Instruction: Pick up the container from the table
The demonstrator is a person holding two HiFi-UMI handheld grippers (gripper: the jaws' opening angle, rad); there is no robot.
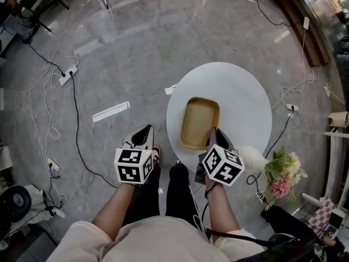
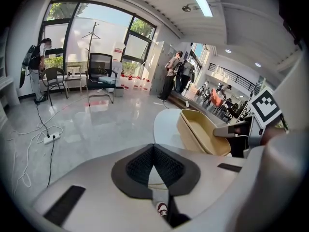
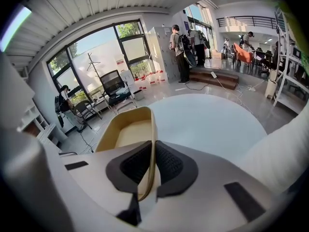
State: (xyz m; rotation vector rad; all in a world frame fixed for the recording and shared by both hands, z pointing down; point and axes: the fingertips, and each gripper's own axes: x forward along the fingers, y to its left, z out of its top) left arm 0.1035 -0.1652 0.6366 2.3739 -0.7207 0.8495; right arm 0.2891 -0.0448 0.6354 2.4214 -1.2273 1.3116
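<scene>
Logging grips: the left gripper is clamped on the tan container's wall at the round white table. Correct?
No: the right gripper is clamped on the tan container's wall at the round white table, as the right gripper view shows. The left gripper is shut on nothing.

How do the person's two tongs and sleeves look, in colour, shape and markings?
Both the left tongs and the right tongs have smooth pale grey shells with black textured pads. Each carries a white cube printed with black square markers. The person wears a light short-sleeved top. A black cable runs near the right arm.
</scene>
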